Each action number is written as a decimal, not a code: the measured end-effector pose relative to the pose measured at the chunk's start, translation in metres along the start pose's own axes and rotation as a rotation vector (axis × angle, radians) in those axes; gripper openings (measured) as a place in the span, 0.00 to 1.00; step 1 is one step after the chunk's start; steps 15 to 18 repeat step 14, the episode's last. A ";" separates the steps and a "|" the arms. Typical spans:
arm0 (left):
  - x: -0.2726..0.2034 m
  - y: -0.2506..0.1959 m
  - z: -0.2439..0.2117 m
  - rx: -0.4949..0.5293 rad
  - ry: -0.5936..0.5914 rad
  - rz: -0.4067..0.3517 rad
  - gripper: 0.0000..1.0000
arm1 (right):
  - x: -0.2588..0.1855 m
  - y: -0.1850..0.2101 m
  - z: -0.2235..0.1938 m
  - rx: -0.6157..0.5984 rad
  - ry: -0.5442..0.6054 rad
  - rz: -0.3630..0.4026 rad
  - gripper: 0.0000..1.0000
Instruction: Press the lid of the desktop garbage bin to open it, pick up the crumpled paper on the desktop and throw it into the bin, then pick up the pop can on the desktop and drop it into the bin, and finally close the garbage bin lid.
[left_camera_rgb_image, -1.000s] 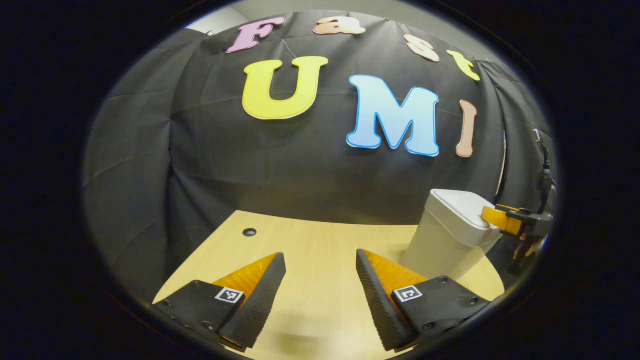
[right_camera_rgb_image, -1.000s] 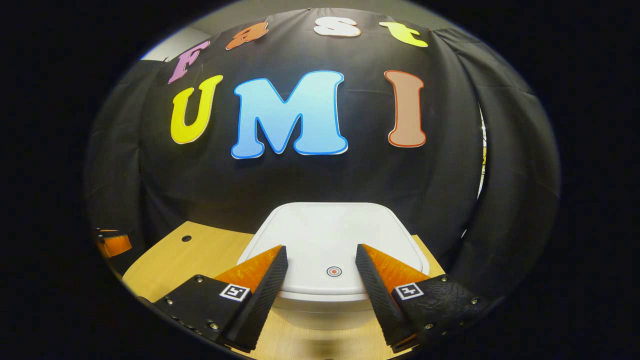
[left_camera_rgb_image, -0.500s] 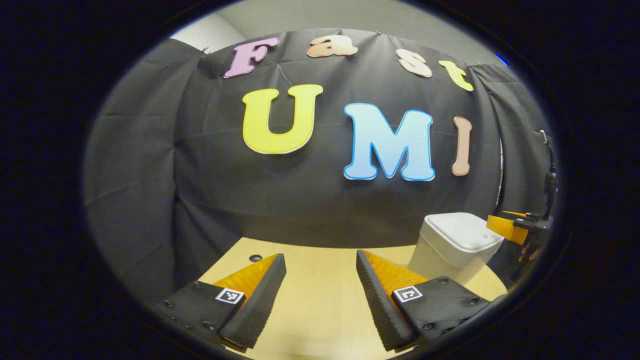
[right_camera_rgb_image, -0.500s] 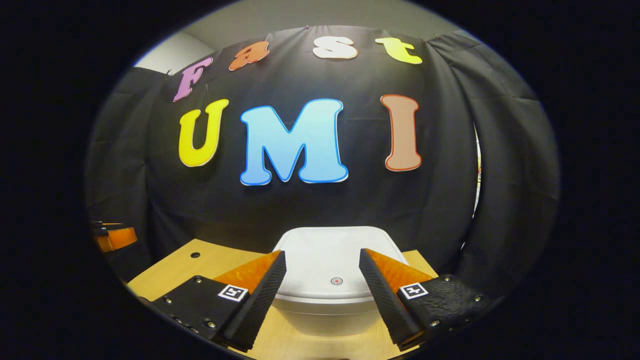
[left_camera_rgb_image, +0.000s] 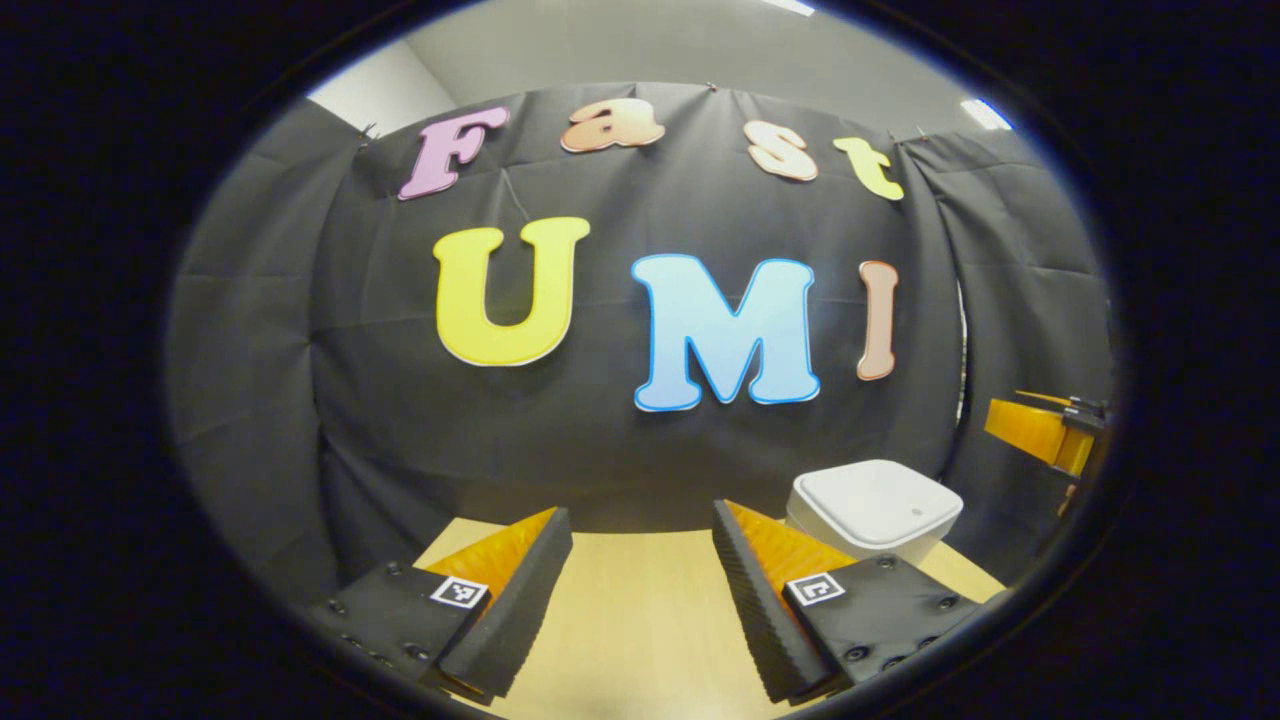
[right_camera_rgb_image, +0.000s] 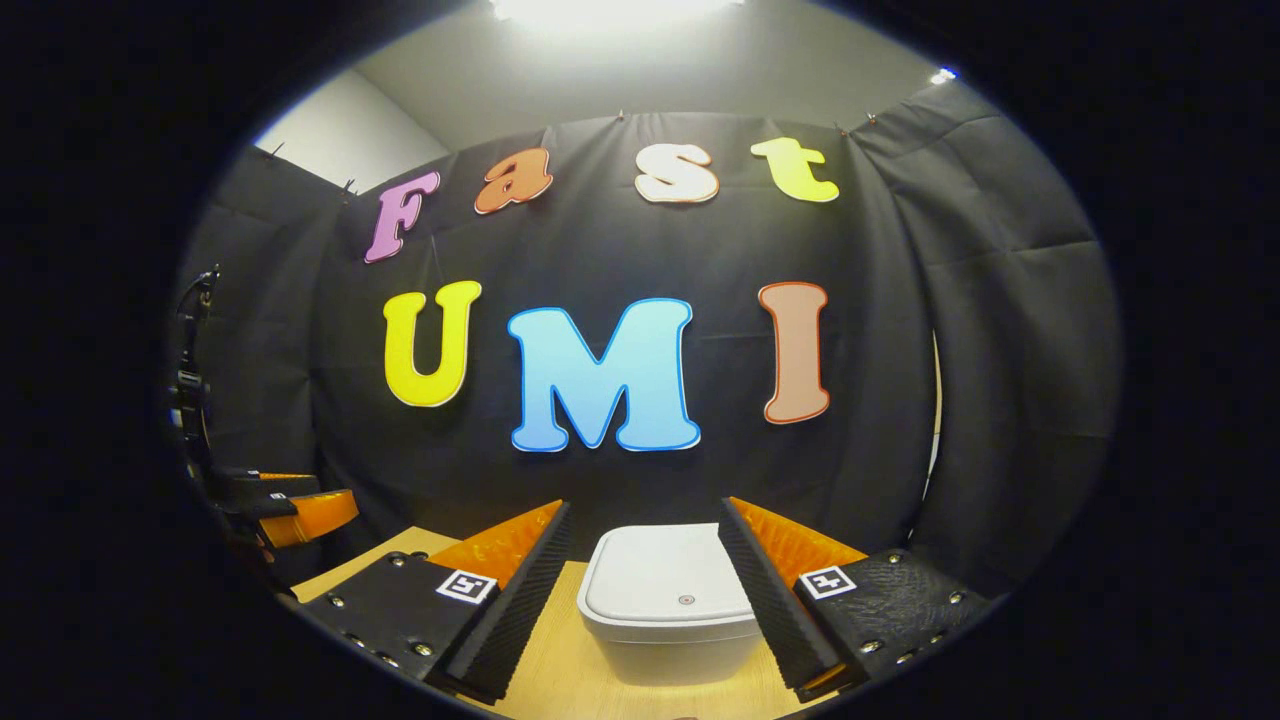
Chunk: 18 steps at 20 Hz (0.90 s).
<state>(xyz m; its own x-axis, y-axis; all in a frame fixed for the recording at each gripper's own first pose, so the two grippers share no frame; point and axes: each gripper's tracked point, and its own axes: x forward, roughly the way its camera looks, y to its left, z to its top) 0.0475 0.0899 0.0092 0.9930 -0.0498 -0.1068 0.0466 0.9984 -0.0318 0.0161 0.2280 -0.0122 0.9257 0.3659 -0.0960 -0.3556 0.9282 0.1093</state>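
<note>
The right tool (right_camera_rgb_image: 640, 575), fingers spread wide and gripping nothing, hangs clear of the garbage bin (right_camera_rgb_image: 672, 620), which stands between the two fingers at about 6 o'clock in the right gripper view, its pale lid (right_camera_rgb_image: 668, 585) lying flat and apparently shut, a small round mark (right_camera_rgb_image: 686, 600) showing near the lid's front edge; the left tool (left_camera_rgb_image: 640, 580), likewise spread apart and empty, hovers over bare counter (left_camera_rgb_image: 640, 640), and from it the bin sits at 4 o'clock, with the right tool showing past it at 3 o'clock near the dark cloth wall (left_camera_rgb_image: 300, 400); in the right gripper view the left tool appears at 8 o'clock, well apart from the bin; neither crumpled paper nor pop can can be made out on the visible counter, and whether they already lie inside the bin cannot be told; with the lid down, the step in hand is judged to be a press on the lid, either to open it or the closing one just done; to press well, the right tool would best come straight down with one fingertip on the round mark, pushing briefly and squarely so the light bin does not tip or slide, then lifting clear to let the lid move.
</note>
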 end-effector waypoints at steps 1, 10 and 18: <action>-0.001 -0.009 0.004 0.010 -0.006 -0.015 0.91 | -0.005 -0.004 0.002 0.004 -0.007 -0.008 0.94; -0.002 -0.139 0.023 0.020 -0.056 -0.017 0.91 | -0.028 -0.102 0.014 -0.001 -0.049 0.009 0.94; -0.001 -0.232 0.015 0.001 -0.073 0.018 0.91 | -0.029 -0.181 0.014 -0.027 -0.069 0.032 0.94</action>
